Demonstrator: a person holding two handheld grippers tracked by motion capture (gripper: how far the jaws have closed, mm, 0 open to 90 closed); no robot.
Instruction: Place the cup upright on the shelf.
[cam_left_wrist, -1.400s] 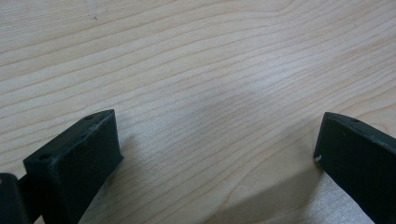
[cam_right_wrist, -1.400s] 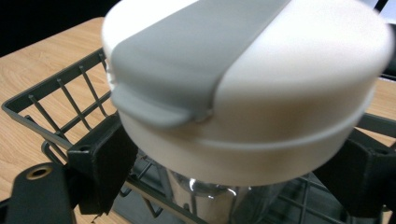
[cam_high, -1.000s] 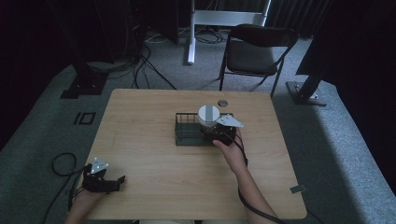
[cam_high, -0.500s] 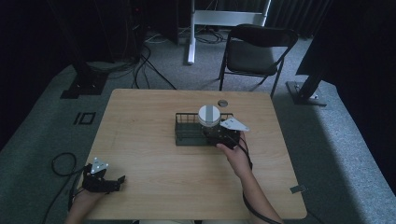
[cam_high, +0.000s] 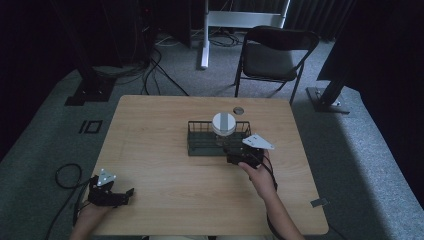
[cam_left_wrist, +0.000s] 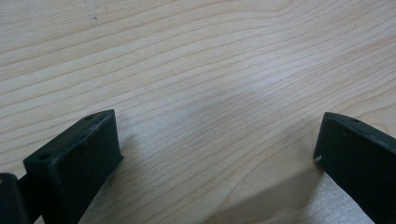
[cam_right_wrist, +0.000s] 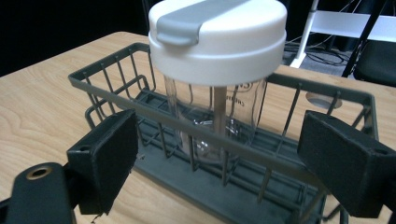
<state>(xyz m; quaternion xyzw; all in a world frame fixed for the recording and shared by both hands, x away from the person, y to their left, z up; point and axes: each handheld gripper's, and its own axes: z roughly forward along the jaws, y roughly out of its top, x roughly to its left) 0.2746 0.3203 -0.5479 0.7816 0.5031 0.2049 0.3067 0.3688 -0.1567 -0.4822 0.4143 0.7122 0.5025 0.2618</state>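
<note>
At the near left corner of the tabletop (cam_high: 165, 150), the left gripper (cam_left_wrist: 217, 154) rests idle, fingers wide apart over bare wood. The right gripper (cam_right_wrist: 224, 154), fingers also spread and empty, has eased forward over the past second to the near wall of the wire basket (cam_right_wrist: 112, 88), apparently lining up on the clear jar (cam_right_wrist: 217, 116) standing inside under its white lid (cam_right_wrist: 219, 37). Dark print on the glass is too blurred to read.
</note>
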